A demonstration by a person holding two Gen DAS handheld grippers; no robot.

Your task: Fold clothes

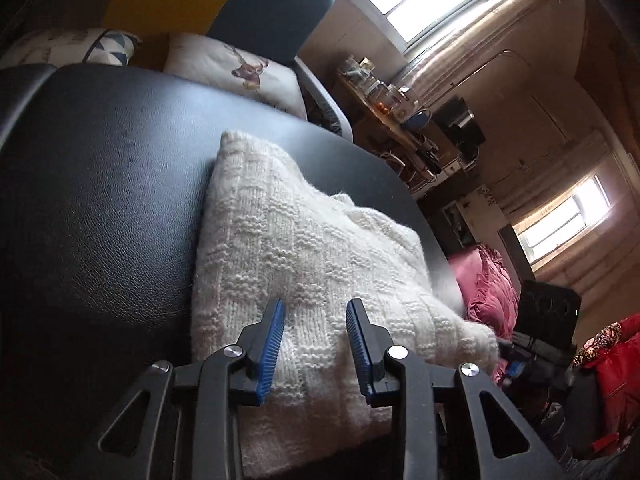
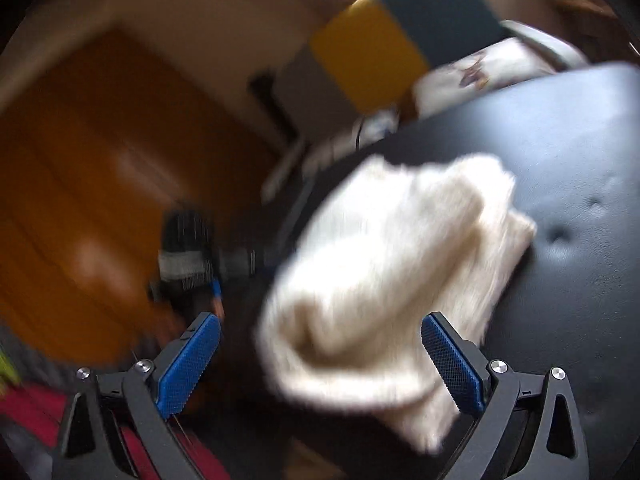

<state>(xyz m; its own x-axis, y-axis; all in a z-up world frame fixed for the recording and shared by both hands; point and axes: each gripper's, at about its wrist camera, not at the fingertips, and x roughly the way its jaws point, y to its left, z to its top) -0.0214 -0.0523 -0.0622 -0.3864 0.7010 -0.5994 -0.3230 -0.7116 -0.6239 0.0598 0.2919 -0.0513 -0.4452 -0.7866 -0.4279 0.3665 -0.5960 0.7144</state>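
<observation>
A cream knitted sweater [image 1: 304,248] lies folded into a thick square on a black leather seat [image 1: 104,184]. My left gripper [image 1: 316,308] hovers just over its near edge, open, with nothing between the blue pads. In the right wrist view the same sweater [image 2: 392,264] is motion-blurred, lying at the seat's [image 2: 568,184] left edge with one end overhanging. My right gripper [image 2: 320,324] stands wide open; the sweater's near end sits between and beyond its fingers, and whether they touch it cannot be told.
Two printed cushions [image 1: 236,68] and a teal chair back [image 1: 276,4] stand beyond the seat. A cluttered shelf [image 1: 400,112], pink fabric [image 1: 488,292] and red cloth [image 1: 612,360] lie to the right. A wooden floor [image 2: 92,184] and a dark object [image 2: 188,248] lie left of the seat.
</observation>
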